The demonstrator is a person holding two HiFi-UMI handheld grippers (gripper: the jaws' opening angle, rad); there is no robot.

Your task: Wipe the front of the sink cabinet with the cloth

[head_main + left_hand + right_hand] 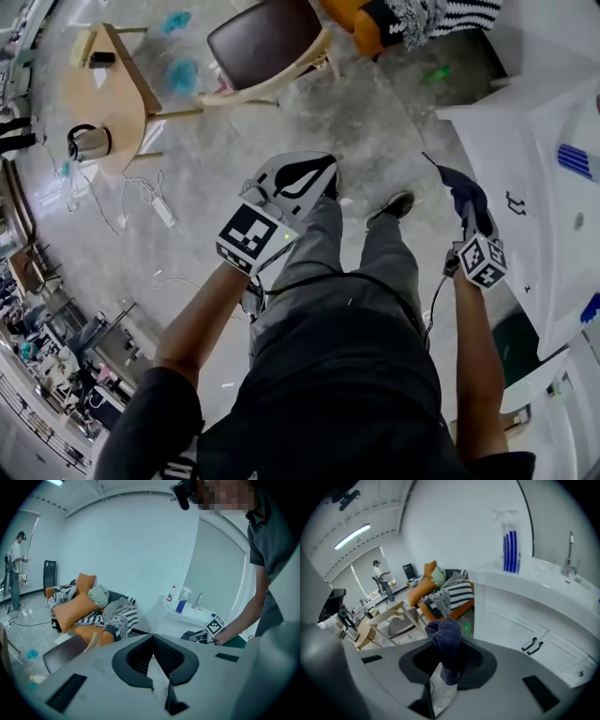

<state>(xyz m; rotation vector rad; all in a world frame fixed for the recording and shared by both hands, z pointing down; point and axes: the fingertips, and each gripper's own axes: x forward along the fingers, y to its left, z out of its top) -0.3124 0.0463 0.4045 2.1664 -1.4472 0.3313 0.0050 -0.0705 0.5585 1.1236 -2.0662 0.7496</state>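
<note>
My right gripper point(472, 217) is shut on a dark blue cloth point(461, 186), which bunches up above its jaws point(446, 645). It hangs in the air a little left of the white sink cabinet point(511, 159), not touching it. In the right gripper view the cabinet front point(513, 625) with two black door handles point(533, 645) lies to the right of the cloth. My left gripper point(302, 180) is over the floor in front of the person's legs, shut with nothing between its jaws point(152, 641).
A spray bottle point(510, 545) and a faucet point(568, 555) stand on the sink top. Behind are a dark-seated chair point(267, 42), a wooden table point(112, 89) with a kettle point(89, 142), an orange sofa point(77, 606) with pillows, and a cable point(161, 210) on the floor.
</note>
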